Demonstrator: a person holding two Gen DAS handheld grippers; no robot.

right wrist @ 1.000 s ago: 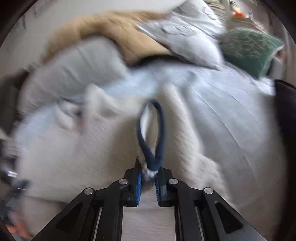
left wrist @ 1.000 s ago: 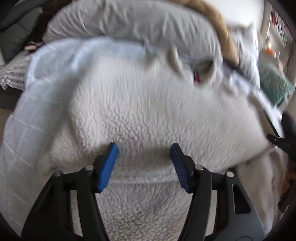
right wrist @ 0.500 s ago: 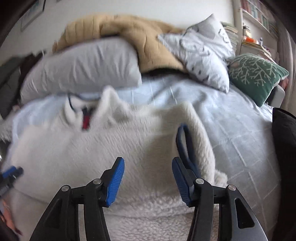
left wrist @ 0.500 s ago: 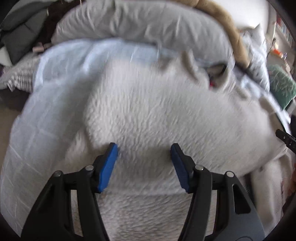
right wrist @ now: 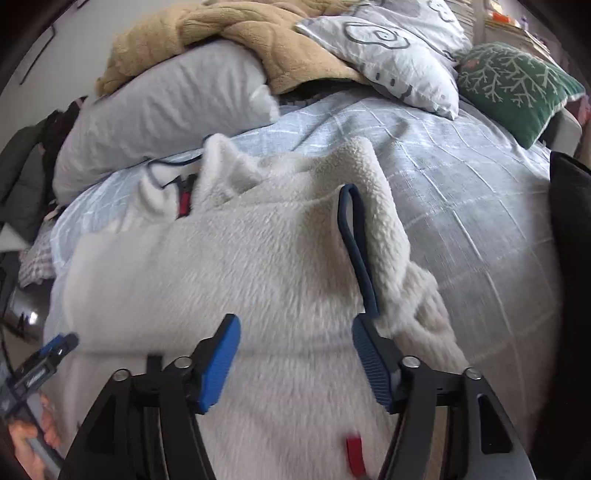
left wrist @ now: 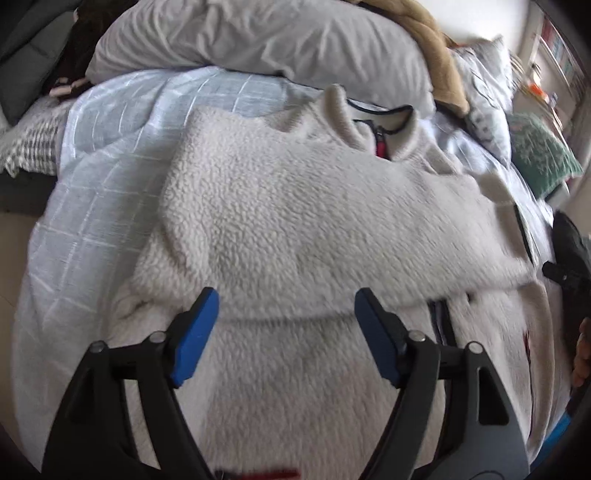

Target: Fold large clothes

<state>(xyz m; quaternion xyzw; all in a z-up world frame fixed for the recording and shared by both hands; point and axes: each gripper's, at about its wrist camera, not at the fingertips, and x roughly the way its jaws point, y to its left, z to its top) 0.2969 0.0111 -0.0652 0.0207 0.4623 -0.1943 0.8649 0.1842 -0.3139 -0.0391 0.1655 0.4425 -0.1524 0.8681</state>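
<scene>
The left gripper (left wrist: 284,317), black-armed with blue rubber pads, is spreading its jaws wide with nothing pinched between them, hovering just above the cream-white sherpa fleece jacket (left wrist: 295,221). The right gripper (right wrist: 295,347), built the same, is likewise opening, its pads clear of the fabric; the navy-trimmed sleeve cuff (right wrist: 354,236) is lying loose just beside its right pad, seemingly free of any grip. The jacket is lying across the pale blue checked bedspread (right wrist: 461,177), its sleeves folded in over the body and its collar with the red zip pull (left wrist: 380,147) pointing toward the grey pillow (left wrist: 258,40) at the head of the bed. Beyond that, a tan quilted blanket (right wrist: 229,33), a white patterned pillow (right wrist: 399,48) and a green cushion with a white branch print (right wrist: 517,81) are crowding the far side. In the right view's lower left corner, a hand (right wrist: 29,443) is gripping the handle of the other tool. Judging from here, the fleece is thick and springy, so the folded sleeve on the right is likely to be sliding back open once left alone, especially where it is humping up near the edge. The next grab is also risking catching only the top layer, dragging the sleeve off rather than lifting the whole hem, and the soft bedding underneath is giving little firmness for pressing a crease.
</scene>
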